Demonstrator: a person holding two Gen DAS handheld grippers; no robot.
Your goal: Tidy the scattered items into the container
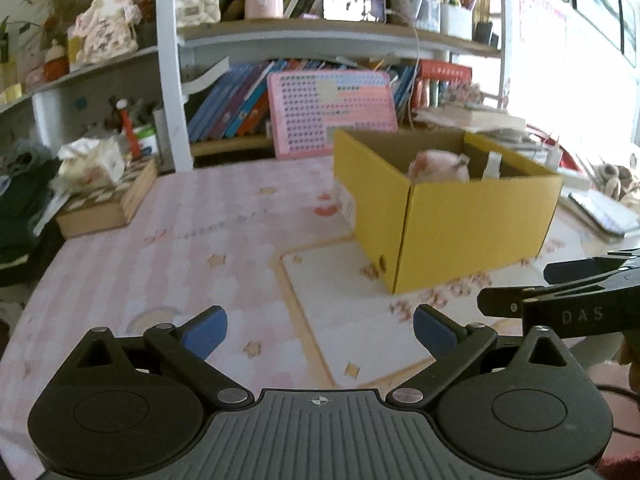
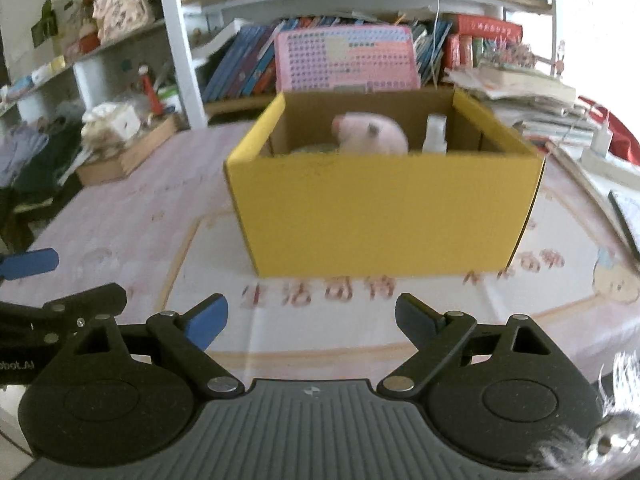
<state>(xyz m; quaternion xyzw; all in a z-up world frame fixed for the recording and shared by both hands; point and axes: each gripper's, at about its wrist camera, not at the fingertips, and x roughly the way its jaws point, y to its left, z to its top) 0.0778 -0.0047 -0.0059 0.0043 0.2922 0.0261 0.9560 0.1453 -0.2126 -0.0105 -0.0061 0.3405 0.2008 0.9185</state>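
A yellow cardboard box stands on the pink tablecloth, straight ahead in the right wrist view and to the right in the left wrist view. Inside it lie a pink plush toy and a small white bottle. My right gripper hangs open above the cloth in front of the box, nothing between its blue pads. My left gripper is open and empty too, to the left of the box. The other gripper's black arm shows at the right edge.
A pink peg board leans against the bookshelf behind the box. A thick book with a tissue box sits at the table's left. Stacked papers and books crowd the right side. The tablecloth carries a printed cream panel.
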